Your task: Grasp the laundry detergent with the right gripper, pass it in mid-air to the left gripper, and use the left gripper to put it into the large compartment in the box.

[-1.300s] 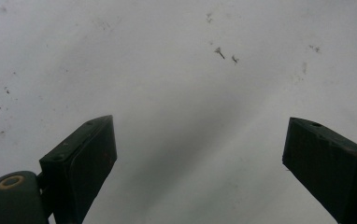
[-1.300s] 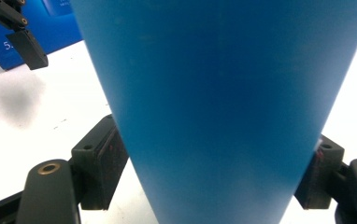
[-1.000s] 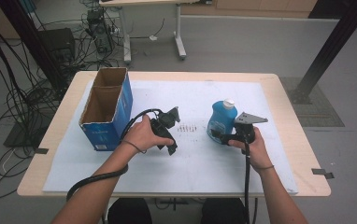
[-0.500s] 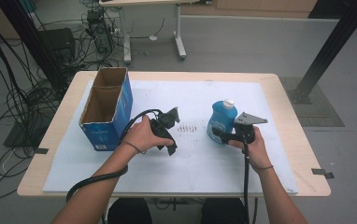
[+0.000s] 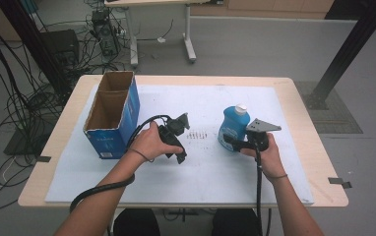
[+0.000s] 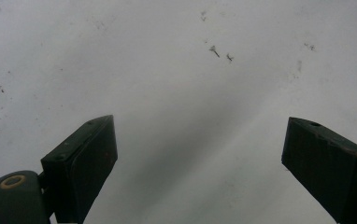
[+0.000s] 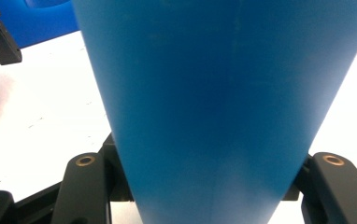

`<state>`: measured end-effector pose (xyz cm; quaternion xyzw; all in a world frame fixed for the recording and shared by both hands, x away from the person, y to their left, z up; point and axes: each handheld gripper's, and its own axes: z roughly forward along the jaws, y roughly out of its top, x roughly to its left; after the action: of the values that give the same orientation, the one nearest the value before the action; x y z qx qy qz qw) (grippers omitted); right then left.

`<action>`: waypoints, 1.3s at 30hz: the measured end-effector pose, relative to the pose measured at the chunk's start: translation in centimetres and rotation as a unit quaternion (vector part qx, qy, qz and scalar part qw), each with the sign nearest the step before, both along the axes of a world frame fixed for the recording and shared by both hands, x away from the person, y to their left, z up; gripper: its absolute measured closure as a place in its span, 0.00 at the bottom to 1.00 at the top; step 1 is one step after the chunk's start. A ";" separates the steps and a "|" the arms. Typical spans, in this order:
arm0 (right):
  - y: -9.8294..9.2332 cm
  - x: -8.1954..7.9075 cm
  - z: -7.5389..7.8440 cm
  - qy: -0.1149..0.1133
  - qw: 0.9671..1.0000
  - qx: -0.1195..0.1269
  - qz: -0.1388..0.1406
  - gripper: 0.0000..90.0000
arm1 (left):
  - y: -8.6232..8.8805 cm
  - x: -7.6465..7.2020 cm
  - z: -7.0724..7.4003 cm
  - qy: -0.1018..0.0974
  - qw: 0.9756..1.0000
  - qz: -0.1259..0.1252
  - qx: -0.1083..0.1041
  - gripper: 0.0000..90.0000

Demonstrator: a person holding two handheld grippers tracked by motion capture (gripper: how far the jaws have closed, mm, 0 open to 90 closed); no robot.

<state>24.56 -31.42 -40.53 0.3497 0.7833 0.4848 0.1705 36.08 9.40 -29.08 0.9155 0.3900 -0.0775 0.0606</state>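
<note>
Right gripper jaws just clamped the upright blue bottle, cap up.

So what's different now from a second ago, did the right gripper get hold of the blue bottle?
Yes. The right gripper has just been closing its jaws, and they now clamp the blue bottle, which stands upright on the white mat where it was. Neither hand has shifted. The left gripper hangs open over the mat with nothing between its jaws, and the cardboard box has not moved.
</note>
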 end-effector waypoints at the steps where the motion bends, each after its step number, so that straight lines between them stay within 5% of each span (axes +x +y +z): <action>1: 0.0 0.0 0.0 -0.001 1.000 -0.001 0.000 0.45 | 0.0 0.0 0.0 0.000 1.000 0.000 -0.001 0.12; 39: 0.4 -0.5 0.0 -0.004 1.000 -0.004 -0.009 0.45 | 1.0 0.1 0.1 -0.002 1.000 0.012 -0.005 0.12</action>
<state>24.09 -31.01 -40.52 0.3542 0.7811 0.4817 0.1798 36.21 10.44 -28.93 0.9108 0.4002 -0.0768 0.0666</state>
